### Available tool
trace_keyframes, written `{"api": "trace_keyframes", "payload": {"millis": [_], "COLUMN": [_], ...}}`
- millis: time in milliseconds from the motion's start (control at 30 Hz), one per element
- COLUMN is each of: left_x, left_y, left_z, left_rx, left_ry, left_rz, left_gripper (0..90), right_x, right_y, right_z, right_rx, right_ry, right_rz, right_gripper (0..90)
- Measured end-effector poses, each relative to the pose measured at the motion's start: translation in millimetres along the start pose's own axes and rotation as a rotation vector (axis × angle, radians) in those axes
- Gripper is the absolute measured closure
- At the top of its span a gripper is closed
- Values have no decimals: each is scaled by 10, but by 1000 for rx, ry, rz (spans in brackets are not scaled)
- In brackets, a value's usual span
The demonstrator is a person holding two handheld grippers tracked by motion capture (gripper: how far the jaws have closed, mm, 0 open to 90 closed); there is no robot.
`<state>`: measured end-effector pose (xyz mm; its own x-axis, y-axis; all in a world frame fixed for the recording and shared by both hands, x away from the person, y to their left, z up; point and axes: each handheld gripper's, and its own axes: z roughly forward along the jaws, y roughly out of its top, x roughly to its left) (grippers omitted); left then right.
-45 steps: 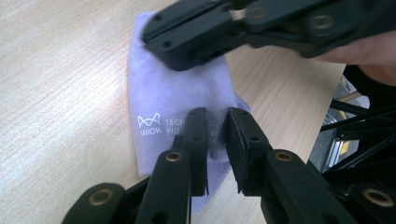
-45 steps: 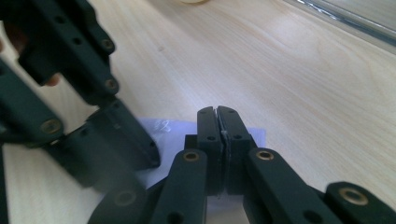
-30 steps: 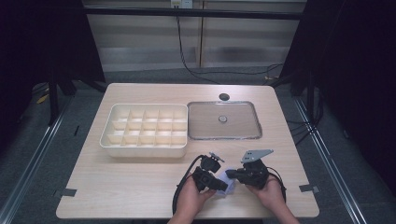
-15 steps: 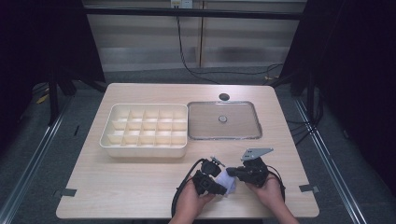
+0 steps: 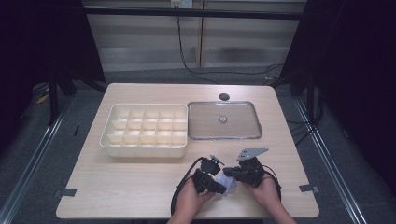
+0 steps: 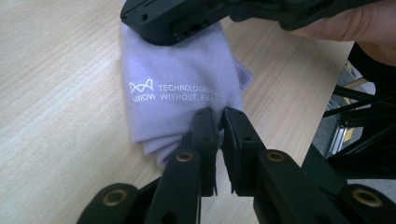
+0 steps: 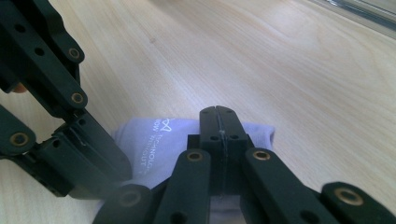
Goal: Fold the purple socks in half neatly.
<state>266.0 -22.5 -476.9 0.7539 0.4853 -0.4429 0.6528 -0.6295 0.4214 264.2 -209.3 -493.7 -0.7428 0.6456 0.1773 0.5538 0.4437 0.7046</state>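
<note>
Left gripper view: the left gripper (image 6: 218,116), jaws nearly together, is pinching one folded lilac printed cloth (image 6: 180,88) lying on the table; the right gripper (image 7: 219,114), jaws fully together, is clamping its opposite edge.

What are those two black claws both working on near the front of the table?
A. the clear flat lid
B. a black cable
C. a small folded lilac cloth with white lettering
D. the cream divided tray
C: the left claw and right claw both meet on the lilac cloth, which carries white printed lettering.
</note>
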Motion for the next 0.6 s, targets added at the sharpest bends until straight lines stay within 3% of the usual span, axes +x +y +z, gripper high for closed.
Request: {"api": "trace_keyframes", "payload": {"millis": [400,600], "left_x": [30,30], "left_y": [-6,39], "left_z": [-60,-202], "left_rx": [-1,-18], "left_ry": [-62,-58], "left_rz": [-37,-34], "left_gripper": [749,722], "right_x": [-22,-18], "right_y": [19,10], "right_z": [-106,-243], "right_rx": [-31,-45], "right_ry": [0,-12], "right_rz": [-4,-20], "right_gripper": [868,862]}}
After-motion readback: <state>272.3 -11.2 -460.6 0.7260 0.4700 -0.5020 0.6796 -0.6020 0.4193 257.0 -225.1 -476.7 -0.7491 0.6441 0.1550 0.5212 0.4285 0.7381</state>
